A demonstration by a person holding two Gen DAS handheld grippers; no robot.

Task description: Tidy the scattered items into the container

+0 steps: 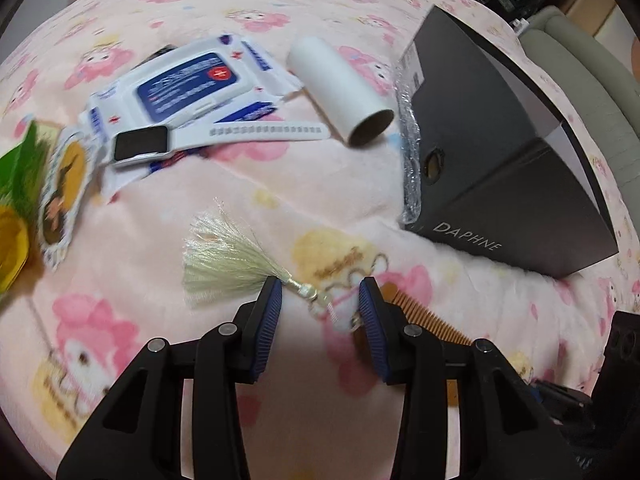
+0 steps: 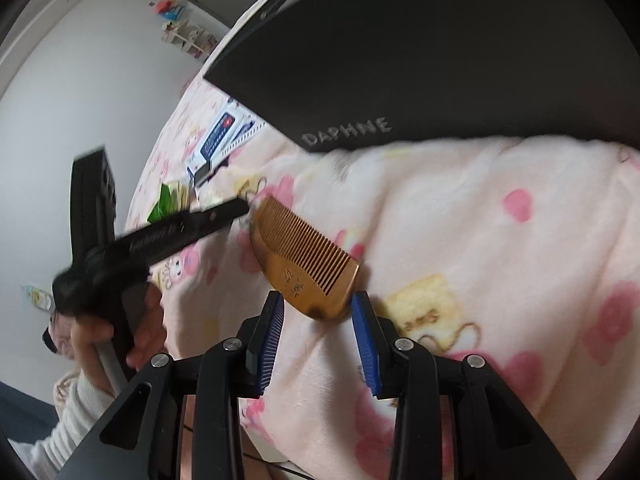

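A wooden comb (image 2: 304,258) with a pale green tassel (image 1: 228,266) lies on the pink blanket. My left gripper (image 1: 320,300) is open, its jaws on either side of the tassel's cord and beads (image 1: 316,298). My right gripper (image 2: 318,312) is open around the comb's rounded end. The comb's teeth also show in the left wrist view (image 1: 424,314). The black DAPHNE box (image 1: 500,152) stands to the right, and looms close above in the right wrist view (image 2: 420,52). A white smartwatch (image 1: 160,144), a wet-wipes pack (image 1: 188,80) and a white paper roll (image 1: 340,88) lie beyond.
A sticker card (image 1: 60,196) and a green-yellow packet (image 1: 16,208) lie at the left. Bubble wrap (image 1: 410,152) lines the box's left side. The left hand and its gripper (image 2: 160,236) show in the right wrist view. The blanket (image 2: 500,240) covers a soft bed.
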